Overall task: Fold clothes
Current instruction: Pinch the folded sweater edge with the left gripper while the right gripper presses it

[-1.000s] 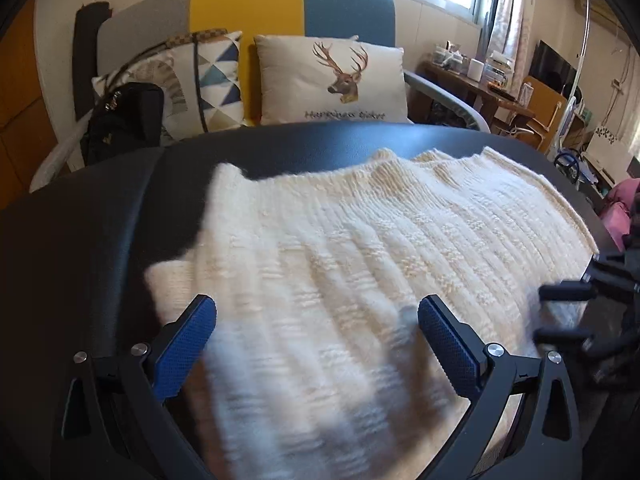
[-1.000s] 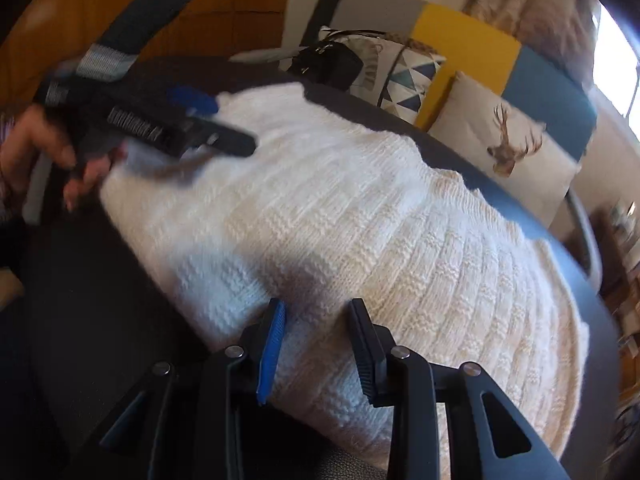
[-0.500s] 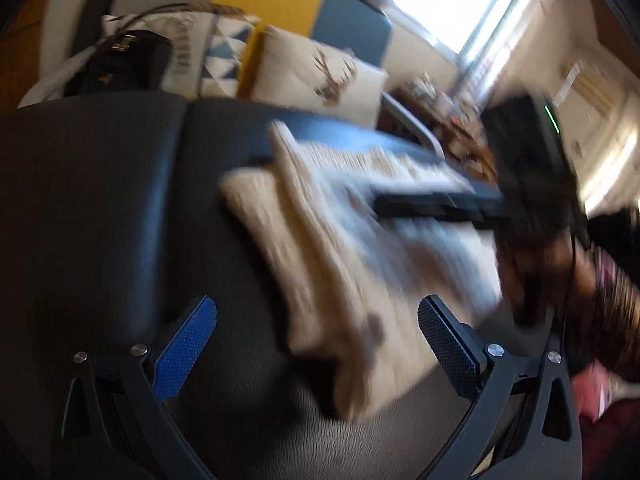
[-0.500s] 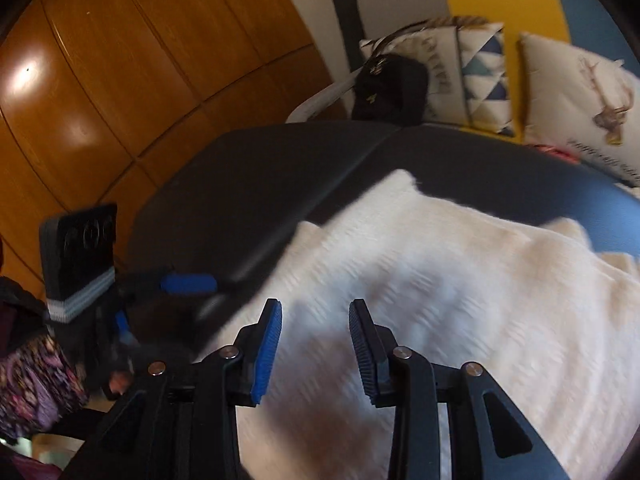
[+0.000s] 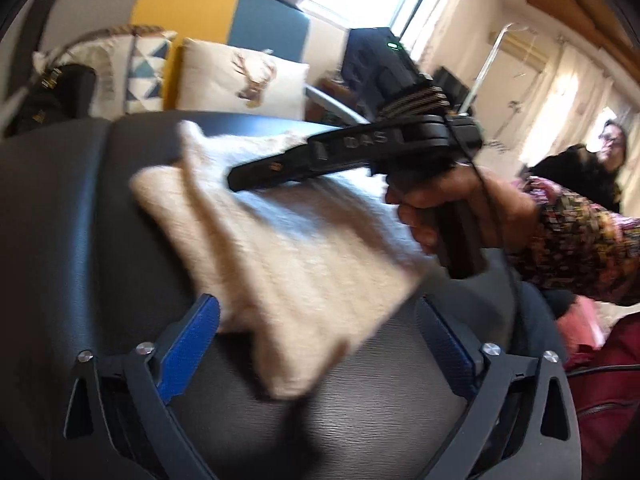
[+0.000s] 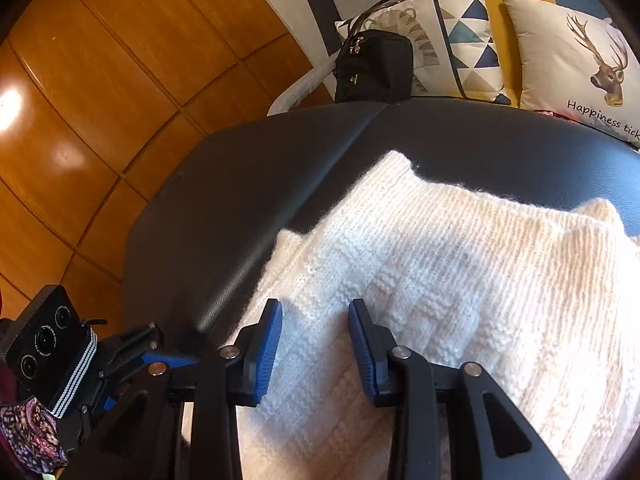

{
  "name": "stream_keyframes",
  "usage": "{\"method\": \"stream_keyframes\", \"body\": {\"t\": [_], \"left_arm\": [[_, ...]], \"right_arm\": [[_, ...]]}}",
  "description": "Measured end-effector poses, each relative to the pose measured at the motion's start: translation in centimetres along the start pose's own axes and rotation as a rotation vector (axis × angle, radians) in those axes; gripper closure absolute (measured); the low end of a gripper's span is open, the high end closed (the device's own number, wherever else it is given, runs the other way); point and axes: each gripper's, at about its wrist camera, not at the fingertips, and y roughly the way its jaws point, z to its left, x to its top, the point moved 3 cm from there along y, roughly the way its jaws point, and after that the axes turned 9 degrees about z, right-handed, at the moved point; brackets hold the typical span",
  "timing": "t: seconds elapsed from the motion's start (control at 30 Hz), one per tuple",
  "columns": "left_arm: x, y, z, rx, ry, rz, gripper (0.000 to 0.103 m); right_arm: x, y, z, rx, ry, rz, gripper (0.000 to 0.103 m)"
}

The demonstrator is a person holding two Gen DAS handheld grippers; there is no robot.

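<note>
A cream knitted sweater [image 5: 288, 248] lies folded on a black padded table [image 5: 60, 220]; it also shows in the right wrist view [image 6: 460, 280]. My left gripper [image 5: 316, 336] is wide open, with the sweater's near corner between its fingers. My right gripper [image 6: 316, 340] hovers just above the sweater's near left part, its jaws apart with a narrow gap and nothing in them. In the left wrist view the right gripper [image 5: 236, 178] reaches over the sweater from the right, held by a hand. The left gripper [image 6: 160, 358] shows at the table's left edge in the right wrist view.
A sofa behind the table holds a deer cushion [image 6: 580, 64], a triangle-pattern cushion [image 6: 460, 40] and a black handbag [image 6: 372, 68]. A wooden panel wall [image 6: 100, 100] stands at the left. Another person [image 5: 600, 164] is at the far right.
The left gripper has pulled back and off to the sweater's left side. The right gripper has swung over the sweater toward its left edge. The sweater looks narrower, its side folded in.
</note>
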Motion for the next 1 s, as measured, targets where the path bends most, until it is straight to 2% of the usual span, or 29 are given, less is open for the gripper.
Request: {"method": "stream_keyframes", "body": {"t": [0.17,0.3,0.37,0.43,0.63,0.7,0.8,0.83,0.9,0.93,0.97,1.0], "left_arm": [[-0.1,0.9,-0.6,-0.031,0.009,0.014,0.009],[0.5,0.3,-0.4,-0.081,-0.032,-0.050,0.011],[0.7,0.0,-0.7,-0.077,-0.017,-0.073,0.011],[0.9,0.1,-0.9,-0.040,0.002,-0.080,0.012],[0.3,0.6,-0.4,-0.080,-0.033,-0.047,0.014],[0.2,0.7,-0.3,-0.094,-0.045,-0.036,0.014],[-0.1,0.9,0.0,-0.114,-0.063,-0.019,0.016],[-0.2,1.0,0.1,-0.120,-0.069,-0.014,0.018],[-0.4,1.1,0.2,-0.117,-0.080,-0.007,0.033],[-0.5,1.1,0.3,-0.114,-0.087,-0.004,0.038],[-0.6,1.1,0.4,-0.111,-0.095,-0.002,0.049],[-0.8,1.0,0.7,-0.107,-0.115,-0.001,0.064]], "right_arm": [[-0.5,-0.2,0.0,0.001,-0.013,0.009,0.068],[-1.0,-0.2,0.0,0.003,-0.002,0.002,0.068],[-1.1,-0.1,0.1,-0.005,-0.012,0.006,0.068],[-1.2,0.1,0.1,-0.012,-0.023,0.007,0.067],[-2.6,0.4,0.6,-0.054,-0.101,-0.083,0.066],[-3.2,0.5,1.0,-0.077,-0.138,-0.117,0.062],[-3.3,0.6,1.2,-0.093,-0.150,-0.115,0.061],[-3.3,0.6,1.2,-0.092,-0.151,-0.116,0.061],[-3.4,0.5,1.0,-0.080,-0.146,-0.121,0.061],[-3.4,0.5,0.9,-0.075,-0.144,-0.123,0.061],[-3.5,0.5,0.9,-0.072,-0.144,-0.125,0.061],[-3.5,0.5,0.8,-0.071,-0.145,-0.127,0.061]]}}
